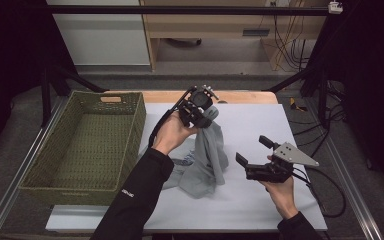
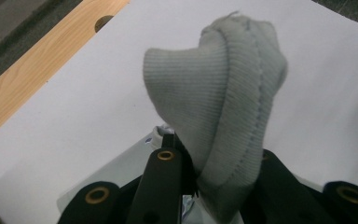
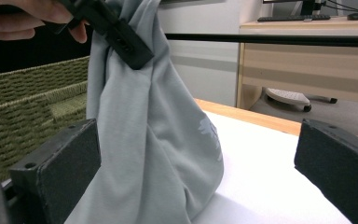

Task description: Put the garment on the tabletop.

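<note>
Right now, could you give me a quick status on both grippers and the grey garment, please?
Left gripper shut on grey knit garment, lifting it. Right gripper open, empty, beside it. Green woven basket at left, nothing between.

The person's left hand (image 1: pixel 172 132) is raised above the table, its dark-sleeved forearm slanting up from the bottom edge, and the left gripper (image 1: pixel 200 111) it carries points away and to the right, jaws clamped tight together. The right hand (image 1: pixel 280 187) sits lower and nearer, wrist bent, with the right gripper (image 1: pixel 252 152) held level and aimed leftward toward the other hand; its two black jaws stand wide apart, pads facing each other.
</note>
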A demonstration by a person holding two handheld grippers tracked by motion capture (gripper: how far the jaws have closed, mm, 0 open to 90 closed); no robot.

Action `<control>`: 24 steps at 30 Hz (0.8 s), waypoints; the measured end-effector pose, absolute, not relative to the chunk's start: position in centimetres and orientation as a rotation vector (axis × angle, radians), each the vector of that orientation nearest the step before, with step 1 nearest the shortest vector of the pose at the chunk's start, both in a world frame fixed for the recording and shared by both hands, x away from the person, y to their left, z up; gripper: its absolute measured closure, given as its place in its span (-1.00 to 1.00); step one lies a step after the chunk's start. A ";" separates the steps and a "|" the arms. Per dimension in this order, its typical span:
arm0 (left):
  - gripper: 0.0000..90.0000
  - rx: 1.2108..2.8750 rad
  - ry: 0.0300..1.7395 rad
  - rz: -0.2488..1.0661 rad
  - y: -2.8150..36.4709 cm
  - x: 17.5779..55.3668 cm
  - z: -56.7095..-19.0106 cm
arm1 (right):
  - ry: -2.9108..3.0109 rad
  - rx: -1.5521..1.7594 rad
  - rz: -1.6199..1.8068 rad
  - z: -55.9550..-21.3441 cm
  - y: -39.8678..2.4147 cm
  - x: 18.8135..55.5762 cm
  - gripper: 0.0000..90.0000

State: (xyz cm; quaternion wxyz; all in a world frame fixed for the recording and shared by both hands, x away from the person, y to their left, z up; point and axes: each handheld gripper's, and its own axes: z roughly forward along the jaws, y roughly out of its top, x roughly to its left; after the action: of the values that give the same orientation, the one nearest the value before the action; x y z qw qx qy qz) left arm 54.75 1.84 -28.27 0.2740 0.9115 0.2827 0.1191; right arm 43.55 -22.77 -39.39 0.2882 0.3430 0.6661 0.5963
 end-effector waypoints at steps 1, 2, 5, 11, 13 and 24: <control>0.79 2.446 0.762 0.328 1.9 54.7 -28.5 | 1.764 0.953 1.618 -39.7 -23.1 43.3 -0.99; 0.79 2.450 0.761 0.330 1.9 54.6 -28.7 | 1.762 0.963 1.619 -39.8 -23.3 43.2 -0.99; 0.79 2.438 0.747 0.328 2.0 54.3 -29.3 | 1.757 0.959 1.609 -40.2 -23.8 43.0 -0.99; 0.79 2.419 0.730 0.320 1.9 53.8 -30.9 | 1.754 0.980 1.589 -41.1 -24.8 42.5 -0.99; 0.78 2.425 0.725 0.303 1.8 53.8 -31.7 | 1.758 0.981 1.583 -41.4 -25.0 42.5 -0.99; 0.74 2.496 0.727 0.259 0.6 54.0 -35.4 | 1.767 1.048 1.568 -42.2 -25.9 42.4 -0.99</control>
State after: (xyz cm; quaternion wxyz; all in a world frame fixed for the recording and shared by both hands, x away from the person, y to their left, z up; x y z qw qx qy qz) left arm 54.05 0.57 -35.44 0.2616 0.9221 0.2686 0.0959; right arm 42.37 -25.93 -42.25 0.2749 0.3898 0.6574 0.5833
